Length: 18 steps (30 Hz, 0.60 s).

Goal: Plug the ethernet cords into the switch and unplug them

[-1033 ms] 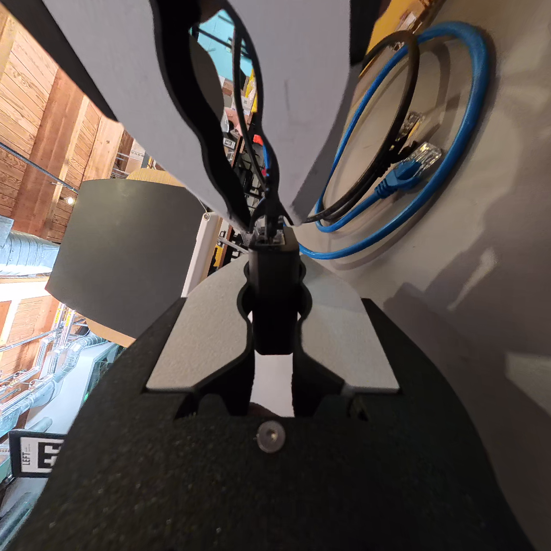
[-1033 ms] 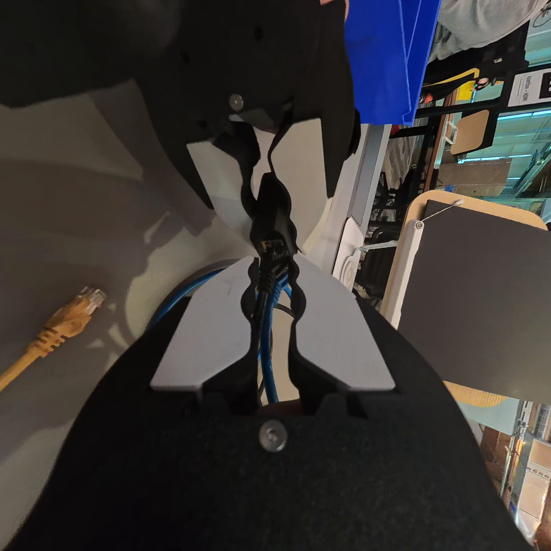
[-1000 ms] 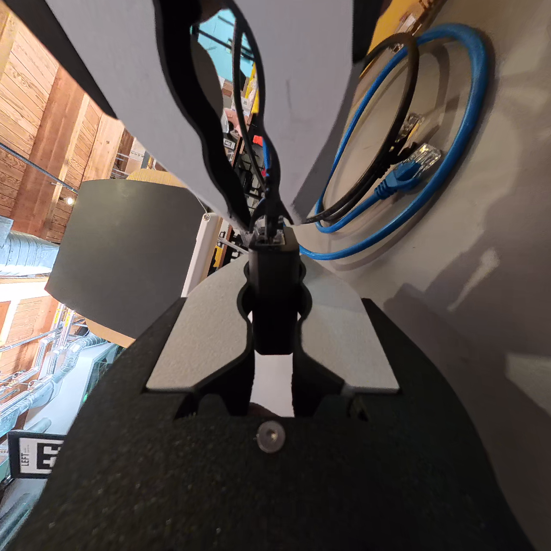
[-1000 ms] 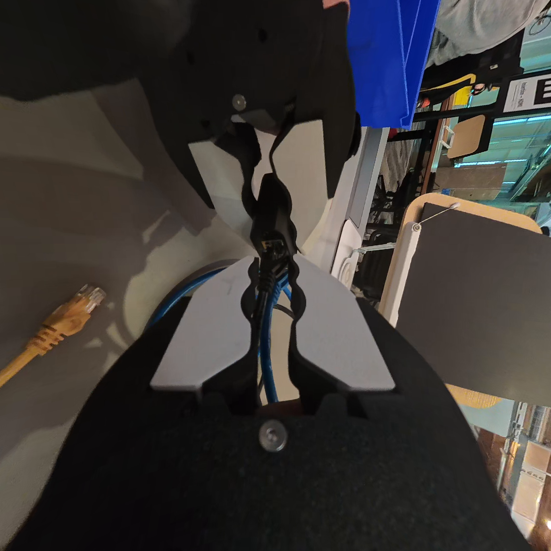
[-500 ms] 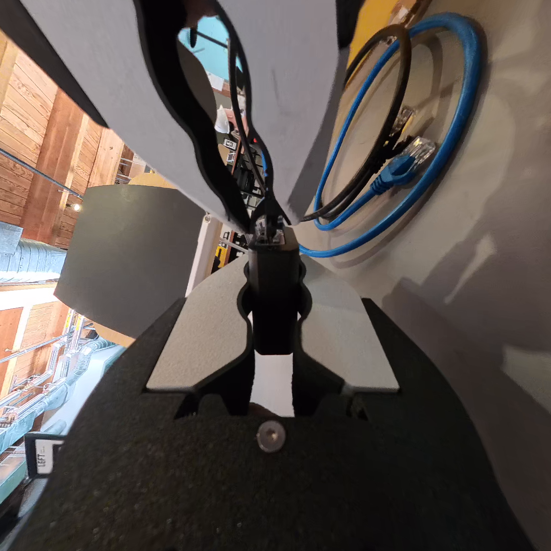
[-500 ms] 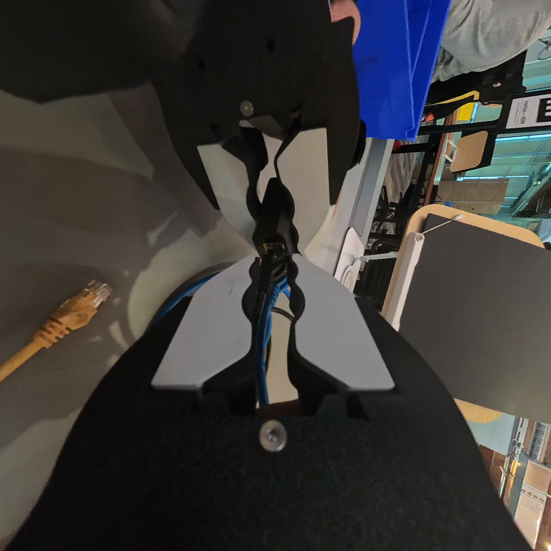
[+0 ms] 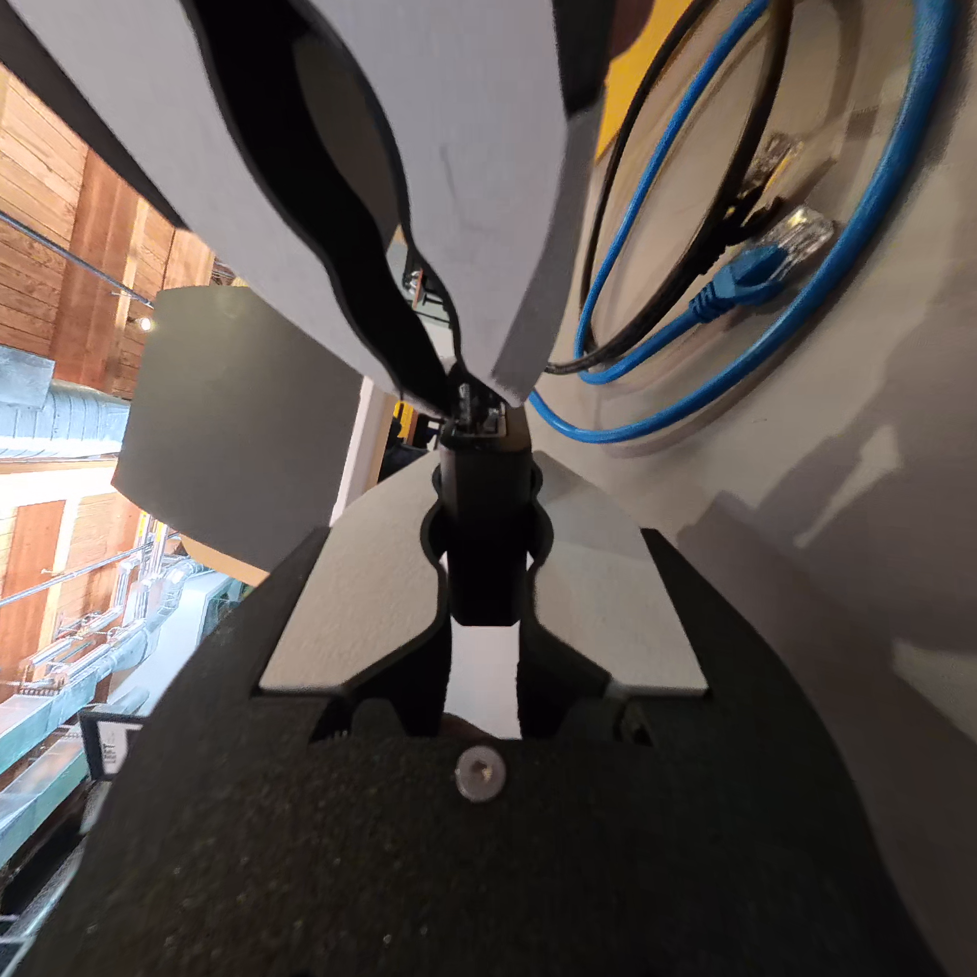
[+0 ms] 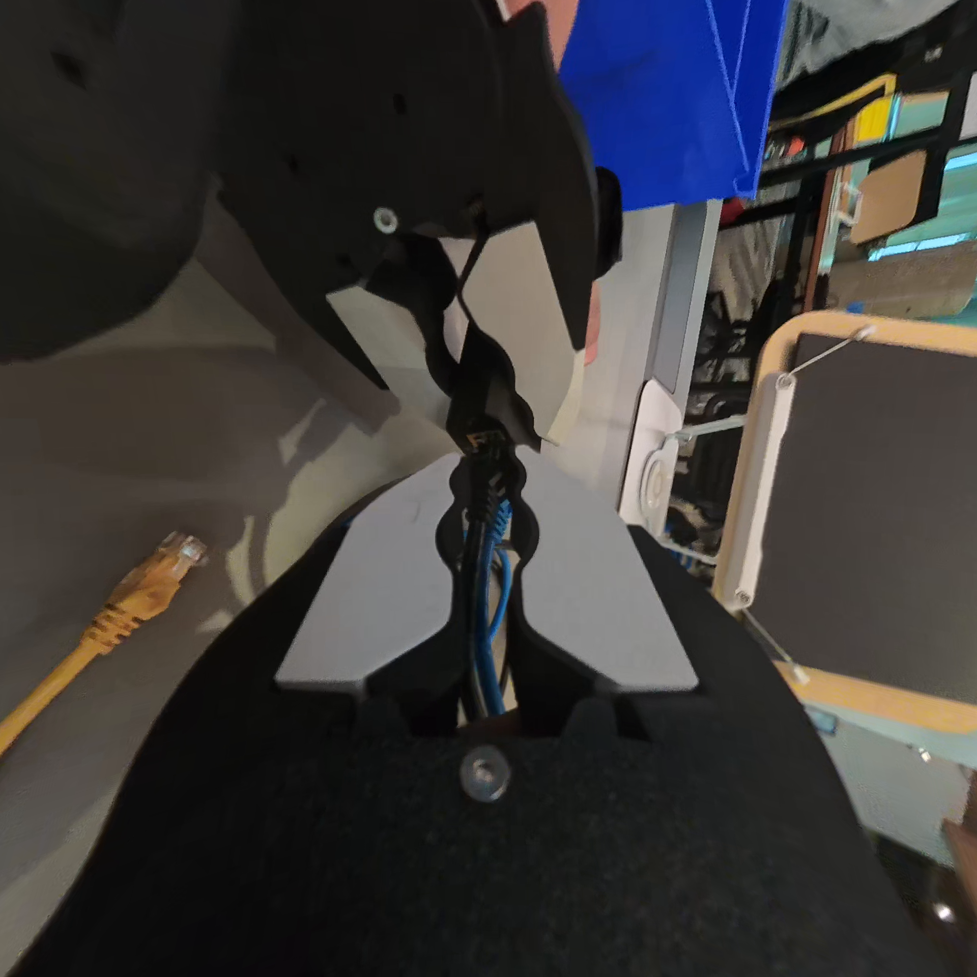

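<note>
Clamping the small, rigid black switch (image 7: pixel 486 534) by its narrow sides, the left gripper (image 7: pixel 485 502) held it off the table while the right gripper (image 8: pixel 489 507), pinched on the black cord's (image 8: pixel 472 592) stiff plug boot, met it; the cord itself looked limp.

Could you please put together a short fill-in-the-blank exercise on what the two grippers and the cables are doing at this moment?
1. The left gripper is shut on the black ____.
2. The right gripper pinches the plug of the ____ ethernet cord at the switch.
3. The loose plug of the blue ethernet cord lies on the grey ____.
4. Alone on the table lies an ____ ethernet plug.

Missing words: switch; black; table; orange
</note>
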### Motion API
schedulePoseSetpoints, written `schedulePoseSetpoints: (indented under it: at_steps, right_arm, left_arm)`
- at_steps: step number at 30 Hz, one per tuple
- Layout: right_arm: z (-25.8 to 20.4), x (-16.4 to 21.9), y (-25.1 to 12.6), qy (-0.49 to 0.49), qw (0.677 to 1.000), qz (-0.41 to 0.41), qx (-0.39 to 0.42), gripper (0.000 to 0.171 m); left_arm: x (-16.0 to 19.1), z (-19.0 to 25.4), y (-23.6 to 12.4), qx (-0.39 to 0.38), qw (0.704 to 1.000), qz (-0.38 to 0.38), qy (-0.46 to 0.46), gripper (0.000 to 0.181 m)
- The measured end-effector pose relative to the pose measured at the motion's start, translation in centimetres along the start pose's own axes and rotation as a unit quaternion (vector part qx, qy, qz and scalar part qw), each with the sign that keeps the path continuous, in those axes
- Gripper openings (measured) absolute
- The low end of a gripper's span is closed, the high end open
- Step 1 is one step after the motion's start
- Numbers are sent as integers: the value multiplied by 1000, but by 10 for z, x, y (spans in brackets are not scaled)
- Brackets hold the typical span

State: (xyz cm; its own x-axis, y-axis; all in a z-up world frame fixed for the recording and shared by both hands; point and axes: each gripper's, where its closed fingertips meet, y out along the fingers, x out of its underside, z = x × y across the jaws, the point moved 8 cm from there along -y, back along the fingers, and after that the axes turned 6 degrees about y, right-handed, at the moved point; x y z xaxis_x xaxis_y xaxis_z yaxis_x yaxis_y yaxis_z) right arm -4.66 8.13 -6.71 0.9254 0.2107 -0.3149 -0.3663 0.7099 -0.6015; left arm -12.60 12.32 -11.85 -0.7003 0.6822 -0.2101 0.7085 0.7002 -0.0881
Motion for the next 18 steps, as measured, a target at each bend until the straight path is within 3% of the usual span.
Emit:
schedulePoseSetpoints:
  at_steps: [3,9,18]
  right_arm:
    - [3,-5,-4,44,999,-14,22,15]
    - [9,2,-16,286,956,-16,-65,21]
    - [7,11,-10,300,950,-36,-76,12]
  left_arm:
    - [1,-3,1,-17,1000,-4,0,25]
    - [4,-1,-1,-49,997,-11,57,25]
    - [0,1,-2,-63,995,-15,80,24]
